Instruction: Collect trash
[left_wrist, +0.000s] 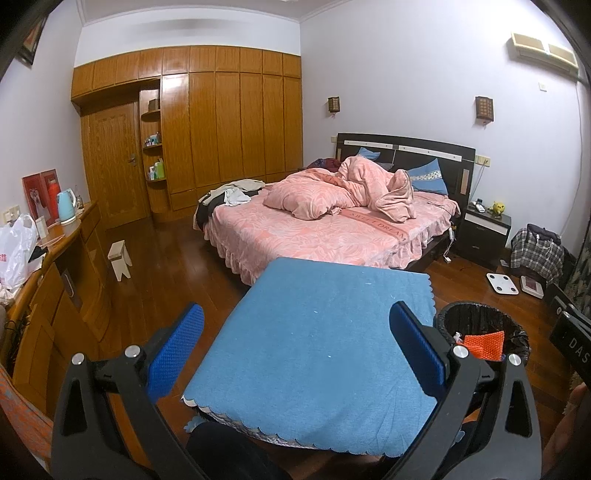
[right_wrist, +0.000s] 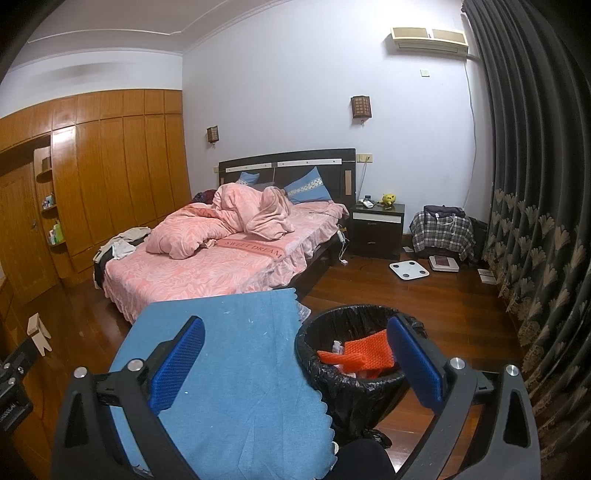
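A black-lined trash bin (right_wrist: 354, 373) stands on the floor to the right of a small table under a blue cloth (right_wrist: 229, 369). Orange mesh trash (right_wrist: 365, 356) and some white scraps lie inside it. My right gripper (right_wrist: 295, 365) is open and empty, above the table's right edge and the bin's rim. My left gripper (left_wrist: 297, 350) is open and empty above the blue cloth (left_wrist: 317, 343). The bin (left_wrist: 480, 332) with the orange mesh (left_wrist: 485, 345) shows at the right in the left wrist view.
A bed with pink bedding (left_wrist: 332, 225) lies beyond the table. A wooden dresser (left_wrist: 55, 280) with a white plastic bag (left_wrist: 16, 247) runs along the left. A small stool (left_wrist: 120, 258), a nightstand (right_wrist: 376, 230), floor scales (right_wrist: 408, 269) and dark curtains (right_wrist: 535, 221) are around.
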